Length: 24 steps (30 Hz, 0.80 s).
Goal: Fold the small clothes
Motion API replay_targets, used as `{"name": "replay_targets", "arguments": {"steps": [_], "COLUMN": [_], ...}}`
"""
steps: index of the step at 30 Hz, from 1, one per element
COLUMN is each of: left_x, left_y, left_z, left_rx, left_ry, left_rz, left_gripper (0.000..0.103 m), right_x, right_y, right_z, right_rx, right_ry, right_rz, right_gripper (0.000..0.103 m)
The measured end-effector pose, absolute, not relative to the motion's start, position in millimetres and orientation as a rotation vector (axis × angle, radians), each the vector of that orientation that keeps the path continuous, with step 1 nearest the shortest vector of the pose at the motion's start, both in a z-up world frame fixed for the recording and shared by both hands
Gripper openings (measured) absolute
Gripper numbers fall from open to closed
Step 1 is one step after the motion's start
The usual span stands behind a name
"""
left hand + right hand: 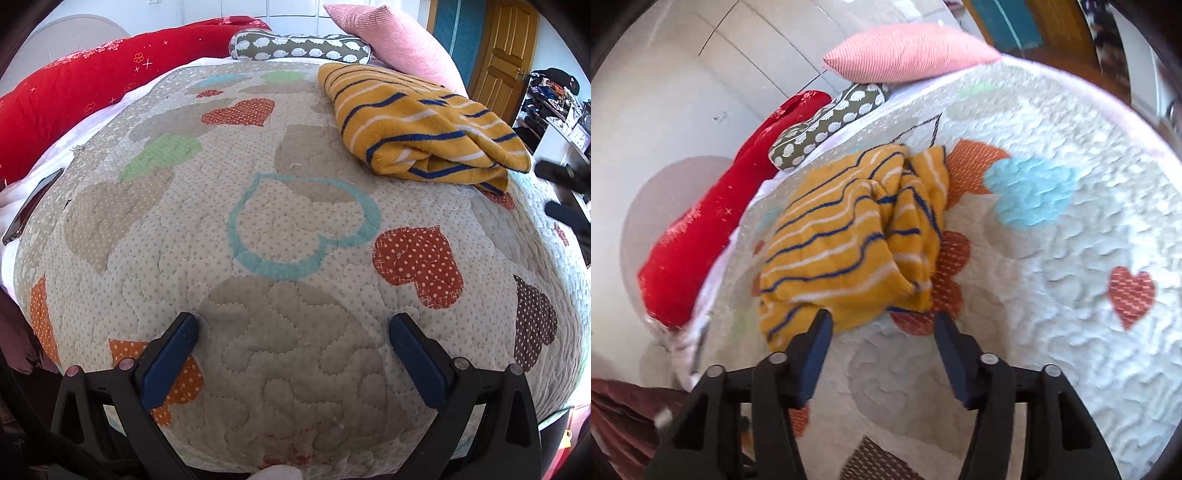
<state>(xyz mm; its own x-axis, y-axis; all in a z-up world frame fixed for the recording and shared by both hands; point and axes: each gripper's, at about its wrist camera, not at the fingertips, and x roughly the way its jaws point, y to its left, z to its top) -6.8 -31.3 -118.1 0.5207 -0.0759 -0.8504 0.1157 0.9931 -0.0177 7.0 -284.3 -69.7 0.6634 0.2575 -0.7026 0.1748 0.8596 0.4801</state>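
Left claw hangs released over the bed's quilt, gripping nothing. From here the striped jumper lies folded well beyond it, just in front of the pink pillow.

Right claw, in its own view, stands spread with nothing pinched, its tips just short of the jumper's near edge. The jumper looks like soft, light, thick knit, likely to sag and unfold if lifted by one corner. I would take it at the doubled near edge, through all layers.
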Motion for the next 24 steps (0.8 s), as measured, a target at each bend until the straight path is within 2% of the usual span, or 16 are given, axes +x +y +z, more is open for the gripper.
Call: {"name": "replay_targets", "arguments": {"steps": [5, 12, 14, 24], "left_x": [-6.6, -3.8, -3.1, -6.9], "left_y": [-29.0, -28.4, -28.7, -26.9], "left_z": [-117.5, -118.1, -117.8, -119.8], "left_rx": [0.042, 0.044, 0.047, 0.051], "left_ry": [1.024, 1.042, 1.046, 1.031], "left_rz": [-0.133, -0.137, -0.136, -0.132], "left_gripper": [0.103, 0.103, 0.103, 0.103], "right_x": [-36.1, -34.8, -34.3, -35.0], "right_y": [-277.3, -271.7, -272.1, -251.2], "right_z": [-72.9, -88.1, -89.5, -104.5], "right_rx": [0.368, 0.306, 0.306, 0.213], "right_ry": [0.846, 0.905, 0.912, 0.965], "right_rz": [-0.079, -0.115, -0.129, -0.141], "right_gripper": [0.074, 0.076, 0.083, 0.099]}}
